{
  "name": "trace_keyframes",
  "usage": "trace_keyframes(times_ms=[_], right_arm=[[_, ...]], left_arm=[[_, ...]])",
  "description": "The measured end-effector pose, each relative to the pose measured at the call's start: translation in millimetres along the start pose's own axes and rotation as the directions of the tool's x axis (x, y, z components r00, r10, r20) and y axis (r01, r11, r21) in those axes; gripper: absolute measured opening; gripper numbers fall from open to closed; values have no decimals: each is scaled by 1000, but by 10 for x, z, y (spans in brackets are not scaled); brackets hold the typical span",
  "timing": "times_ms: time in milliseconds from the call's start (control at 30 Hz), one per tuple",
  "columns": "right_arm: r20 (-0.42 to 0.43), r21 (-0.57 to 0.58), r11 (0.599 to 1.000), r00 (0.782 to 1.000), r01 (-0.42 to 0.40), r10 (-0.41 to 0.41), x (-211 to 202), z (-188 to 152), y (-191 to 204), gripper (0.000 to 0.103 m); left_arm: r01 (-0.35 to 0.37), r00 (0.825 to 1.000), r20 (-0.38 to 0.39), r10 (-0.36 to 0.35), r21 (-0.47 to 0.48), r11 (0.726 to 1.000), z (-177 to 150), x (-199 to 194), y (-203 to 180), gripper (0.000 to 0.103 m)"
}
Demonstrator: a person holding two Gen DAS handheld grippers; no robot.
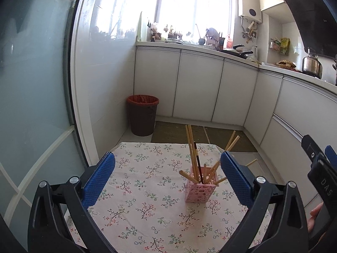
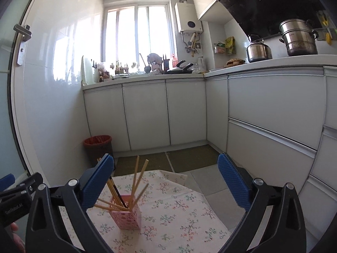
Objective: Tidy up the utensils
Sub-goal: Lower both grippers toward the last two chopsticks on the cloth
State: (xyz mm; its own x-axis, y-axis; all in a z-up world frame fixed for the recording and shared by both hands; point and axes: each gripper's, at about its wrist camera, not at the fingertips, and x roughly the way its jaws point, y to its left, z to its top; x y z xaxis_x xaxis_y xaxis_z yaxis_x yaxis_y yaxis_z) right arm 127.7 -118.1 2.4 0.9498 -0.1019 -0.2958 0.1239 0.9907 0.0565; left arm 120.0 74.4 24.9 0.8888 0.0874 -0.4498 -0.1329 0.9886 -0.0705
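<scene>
A pink perforated utensil holder point(image 1: 200, 191) point(image 2: 126, 216) stands upright on the flower-print tablecloth point(image 1: 147, 206) point(image 2: 179, 206). Several wooden chopsticks point(image 1: 191, 151) point(image 2: 134, 181) and one dark chopstick point(image 1: 198, 162) lean out of it in different directions. My left gripper point(image 1: 167, 179) is open, nothing between its blue pads; the holder sits ahead, nearer the right pad. My right gripper point(image 2: 166, 181) is open wide and empty, held back from the holder, which lies toward its left pad point(image 2: 99, 181). Each gripper shows at the edge of the other's view.
A brown bin point(image 1: 142, 117) point(image 2: 99, 147) with a red liner stands on the floor past the table. White cabinets point(image 1: 198, 88) point(image 2: 164, 111) wrap the back and right. A kettle point(image 2: 258, 49) and a steamer pot point(image 2: 299, 38) sit on the counter.
</scene>
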Motion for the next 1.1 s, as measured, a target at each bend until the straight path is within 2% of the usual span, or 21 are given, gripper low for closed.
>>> trace_keyframes(times_ms=[133, 233, 300, 367, 433, 533, 700, 733, 800, 833, 867, 900, 1000, 1033, 1100], right_arm=[[-105, -5, 1000, 994, 21, -21, -11, -112, -119, 96], [-143, 20, 999, 989, 34, -30, -56, -206, -273, 96], [-162, 35, 999, 986, 37, -31, -89, -261, -386, 96], [-200, 49, 998, 980, 28, -18, -88, -332, -500, 96], [-257, 60, 998, 966, 31, -15, -63, -436, -625, 97], [-314, 67, 997, 949, 44, -21, -38, -638, -804, 96], [-416, 85, 994, 909, 67, -26, 70, -949, -1028, 96], [-442, 100, 993, 897, 61, -11, 114, -973, -1054, 96], [-464, 105, 993, 886, 55, 0, 157, -1001, -1088, 96], [-473, 103, 993, 881, 56, -1, 174, -1018, -1098, 96], [-492, 102, 993, 871, 51, 6, 206, -1043, -1107, 96], [-516, 97, 994, 857, 44, 13, 239, -1062, -1104, 96], [-602, 72, 997, 798, 41, 10, 352, -1180, -1103, 96], [-619, 69, 997, 785, 46, 7, 372, -1214, -1111, 96], [-633, 54, 996, 774, 68, -18, 392, -1245, -1137, 96]], left_arm=[[14, 1000, -9, -13, 57, 998, -60, -48, -179, 96], [22, 999, -31, -19, 104, 994, -142, -44, -289, 96], [33, 997, -70, -23, 143, 989, -223, 15, -368, 96], [55, 989, -144, -26, 203, 978, -331, 135, -474, 96], [69, 978, -208, -12, 268, 961, -458, 260, -598, 96], [57, 974, -225, 23, 343, 938, -612, 359, -745, 96], [72, 968, -250, 34, 401, 913, -755, 475, -923, 96], [77, 964, -263, 37, 411, 908, -790, 516, -953, 96], [111, 950, -309, 31, 430, 896, -887, 614, -1030, 96], [138, 938, -345, 22, 434, 890, -949, 658, -1065, 96], [178, 917, -400, 11, 434, 883, -1019, 736, -1103, 96], [223, 885, -465, -1, 423, 878, -1099, 824, -1134, 96], [332, 755, -655, -25, 350, 876, -1382, 1077, -1202, 96], [352, 714, -700, -23, 330, 876, -1474, 1163, -1214, 96], [386, 645, -764, -23, 299, 873, -1629, 1284, -1233, 96]])
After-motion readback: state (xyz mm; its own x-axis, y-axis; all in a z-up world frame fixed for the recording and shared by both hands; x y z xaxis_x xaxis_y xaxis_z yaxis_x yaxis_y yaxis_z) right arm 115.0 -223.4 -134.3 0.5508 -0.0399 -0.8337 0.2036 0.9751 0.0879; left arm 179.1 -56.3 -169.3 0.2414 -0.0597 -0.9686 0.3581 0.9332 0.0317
